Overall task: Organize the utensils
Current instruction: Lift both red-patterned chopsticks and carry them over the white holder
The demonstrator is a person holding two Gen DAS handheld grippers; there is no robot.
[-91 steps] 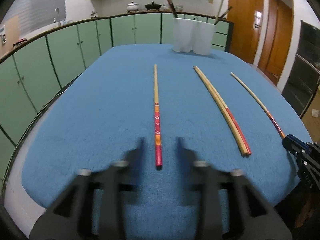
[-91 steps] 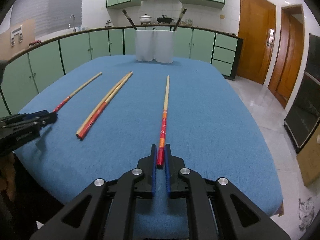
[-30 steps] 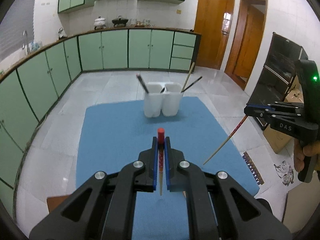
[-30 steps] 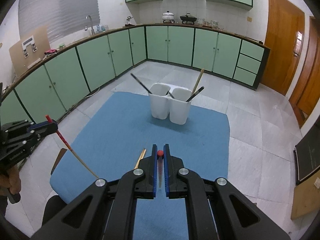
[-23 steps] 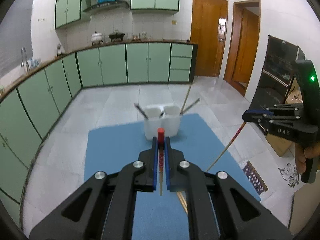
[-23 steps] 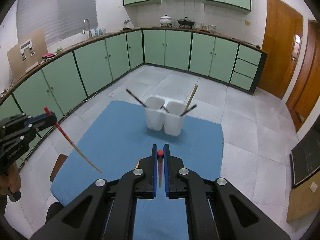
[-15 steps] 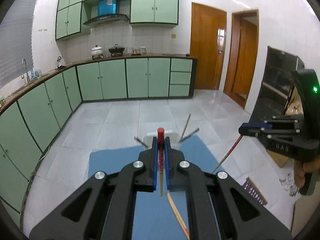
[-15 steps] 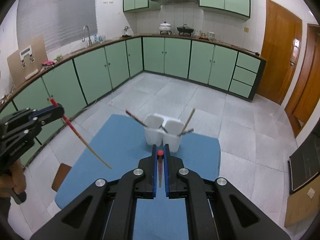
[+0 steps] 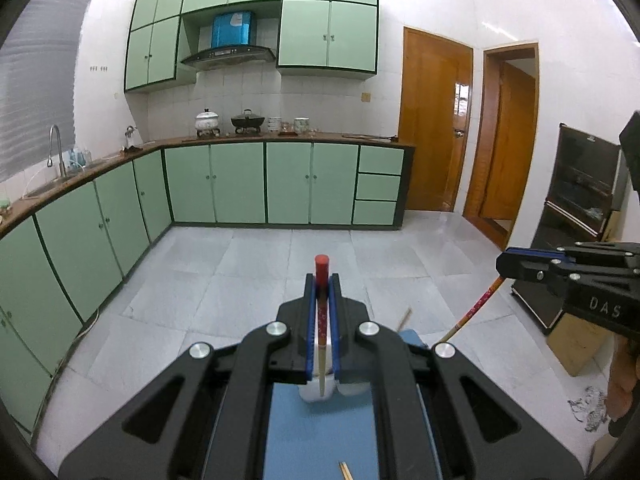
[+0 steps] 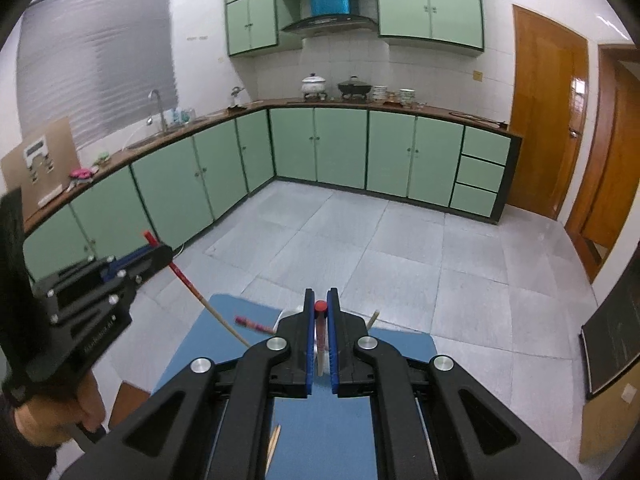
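My left gripper (image 9: pixel 322 280) is shut on a red-ended chopstick (image 9: pixel 321 334) that hangs tip-down through its jaws, high above the blue table (image 9: pixel 320 436). The white utensil holder (image 9: pixel 310 395) shows only as a sliver below that tip. My right gripper (image 10: pixel 320 296) is shut on a second red-ended chopstick (image 10: pixel 320 307), with the holder (image 10: pixel 285 316) mostly hidden behind its fingers. Each gripper appears in the other's view: the right gripper (image 9: pixel 505 265) with its slanting chopstick (image 9: pixel 476 309), the left gripper (image 10: pixel 162 254) with its chopstick (image 10: pixel 198 296).
A pair of chopsticks (image 10: pixel 274 446) lies on the blue cloth near the front edge. Chopsticks (image 10: pixel 253 324) stick out of the holder. Green cabinets (image 9: pixel 240 184) line the far wall, wooden doors (image 9: pixel 436 124) stand at the right, and tiled floor surrounds the table.
Both grippers have risen with their chopsticks. The table and holder have dropped low in both views and now sit mostly hidden behind the fingers.
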